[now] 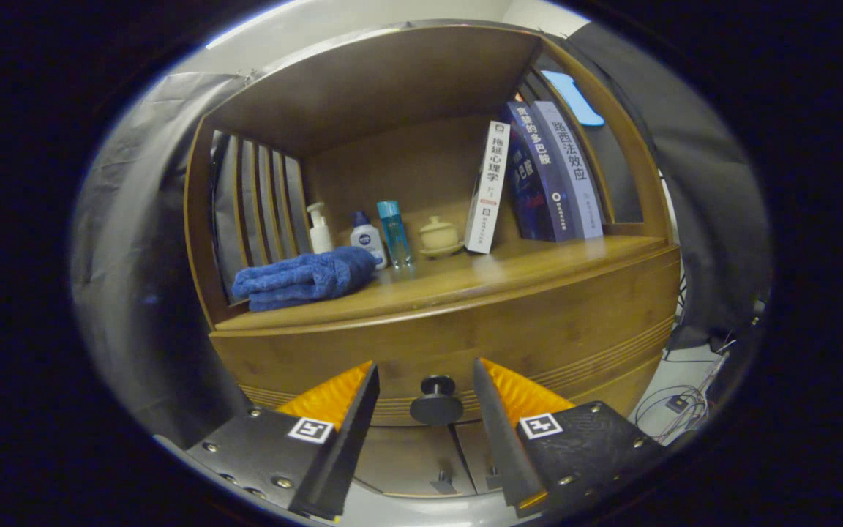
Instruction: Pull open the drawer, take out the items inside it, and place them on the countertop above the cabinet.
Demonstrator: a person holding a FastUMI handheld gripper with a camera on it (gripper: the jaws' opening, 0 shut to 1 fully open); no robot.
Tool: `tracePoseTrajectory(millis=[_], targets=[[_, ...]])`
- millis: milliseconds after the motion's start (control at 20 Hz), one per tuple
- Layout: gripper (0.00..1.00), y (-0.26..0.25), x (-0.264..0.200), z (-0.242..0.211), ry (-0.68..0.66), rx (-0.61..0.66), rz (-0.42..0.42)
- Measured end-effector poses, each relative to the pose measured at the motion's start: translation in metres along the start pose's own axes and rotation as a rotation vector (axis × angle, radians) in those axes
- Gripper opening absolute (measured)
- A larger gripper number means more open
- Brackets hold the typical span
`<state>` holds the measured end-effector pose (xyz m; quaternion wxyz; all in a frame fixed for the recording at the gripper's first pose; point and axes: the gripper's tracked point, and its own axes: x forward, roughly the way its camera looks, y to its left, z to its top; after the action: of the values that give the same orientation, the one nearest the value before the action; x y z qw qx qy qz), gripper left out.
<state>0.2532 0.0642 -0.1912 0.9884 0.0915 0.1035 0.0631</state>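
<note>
Though tool (pixel 425 369) agape, round knob (pixel 436 400) between

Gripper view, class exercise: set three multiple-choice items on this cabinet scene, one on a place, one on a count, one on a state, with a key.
1. Where is the drawer knob?
A. between the fingers
B. on the countertop
C. beside the towel

2. How many books stand on the countertop?
A. one
B. three
C. five

3. How is the drawer?
A. pulled out
B. closed
C. removed

Key: 1 A, the gripper has its fingers open, the knob in the gap between them, untouched. 2 B, three spines lean together. 3 B, its front sits flush with the cabinet.
</note>
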Motion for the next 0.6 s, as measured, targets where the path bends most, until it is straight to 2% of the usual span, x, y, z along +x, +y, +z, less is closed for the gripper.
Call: tracePoseTrajectory(millis=[100,300,350,450,600], targets=[[0.71,-0.007,0.01,-0.008,0.016,0.0,-0.03],[0.71,-0.014,0.016,-0.011,0.018,0.002,-0.057],[0.6,-0.006,0.029,-0.014,0.017,0.012,-0.021],[0.38,-0.004,0.023,-0.012,0.018,-0.02,-0.005],[0.38,-0.003,0.024,-0.015,0.052,-0.077,0.002]])
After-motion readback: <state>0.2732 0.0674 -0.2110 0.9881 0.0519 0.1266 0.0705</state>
